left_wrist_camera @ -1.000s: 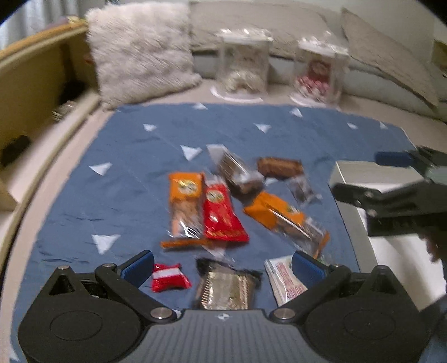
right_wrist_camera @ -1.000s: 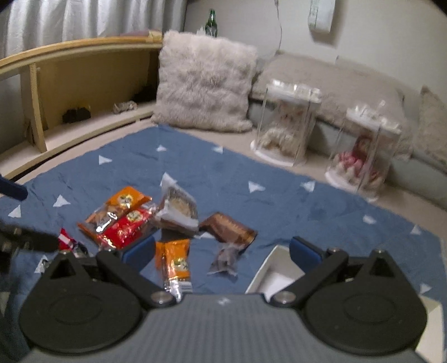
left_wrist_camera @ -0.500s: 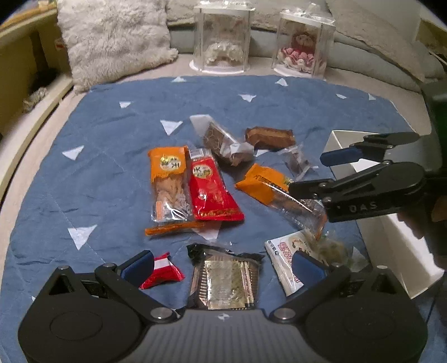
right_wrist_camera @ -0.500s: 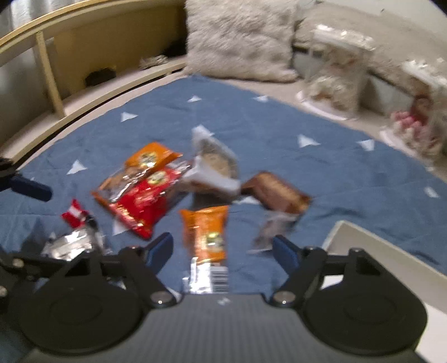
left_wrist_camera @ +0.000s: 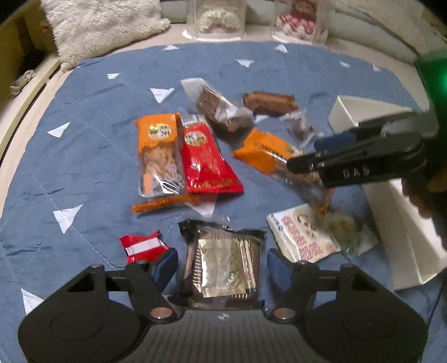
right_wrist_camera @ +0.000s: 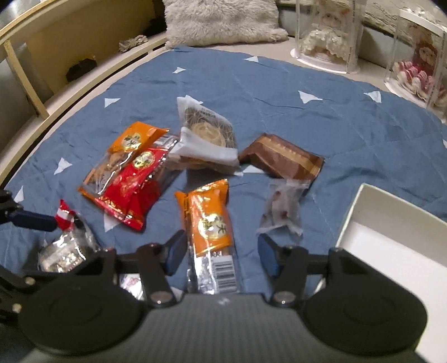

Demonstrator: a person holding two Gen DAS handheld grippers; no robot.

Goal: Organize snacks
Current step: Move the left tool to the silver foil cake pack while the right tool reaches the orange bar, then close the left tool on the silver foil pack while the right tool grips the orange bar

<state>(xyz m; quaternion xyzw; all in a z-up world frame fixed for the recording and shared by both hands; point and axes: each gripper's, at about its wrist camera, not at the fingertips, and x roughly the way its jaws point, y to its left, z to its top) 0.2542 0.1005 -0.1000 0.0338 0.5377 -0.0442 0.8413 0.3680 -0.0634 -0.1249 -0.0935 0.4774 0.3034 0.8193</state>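
Spreading across most of both views, the blue quilt [left_wrist_camera: 83,156] with white triangles carries the scattered snacks; its far edge meets a shaggy cushion [left_wrist_camera: 103,25] and two clear display cases [right_wrist_camera: 327,33], and bare cloth lies open to the left and beyond the pile. A white box [right_wrist_camera: 391,237] sits at the quilt's right side, its near corner just beside the snacks.

The left gripper [left_wrist_camera: 222,264] points down with its jaws closing around a dark foil packet [left_wrist_camera: 223,268]; the packet lies between the blue pads, which have not yet touched its sides. A small red-and-white candy [left_wrist_camera: 142,247] lies just outside the left pad, and a white printed packet [left_wrist_camera: 301,237] just outside the right one.

The right gripper [right_wrist_camera: 220,252] has its jaws closing too, with an orange packet [right_wrist_camera: 209,220] lying lengthwise between them, its barcode end nearest the camera; a gap shows on both sides. A clear-wrapped sweet [right_wrist_camera: 282,209] lies near the right pad.
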